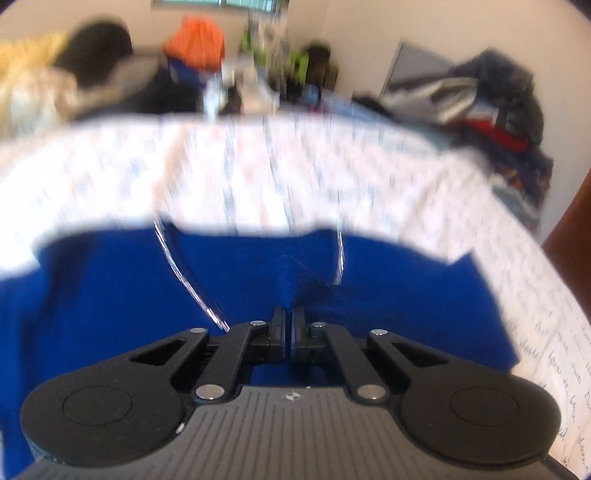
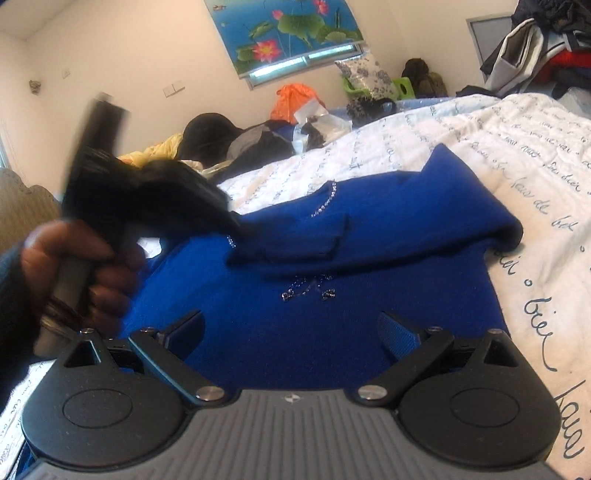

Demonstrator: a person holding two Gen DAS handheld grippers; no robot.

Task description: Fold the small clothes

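Note:
A bright blue sweater (image 2: 369, 295) with sparkly bead trim (image 2: 310, 290) lies on a white bedsheet with printed script (image 2: 535, 184). One part of it is folded over across the body. My left gripper (image 1: 289, 317) is shut, and a raised ridge of the blue sweater (image 1: 110, 295) is pinched between its fingers. The right wrist view shows that left gripper (image 2: 236, 225) blurred at the folded flap's left end, held by a person's hand (image 2: 74, 266). My right gripper (image 2: 291, 332) stands open low over the sweater's near part, with nothing between its pads.
Heaps of clothes lie along the bed's far side: a dark and yellow pile (image 2: 210, 136), an orange bag (image 2: 295, 98), and a tall stack at the right (image 2: 535, 55). The white sheet (image 1: 258, 166) stretches beyond the sweater. A lotus picture (image 2: 288, 26) hangs on the wall.

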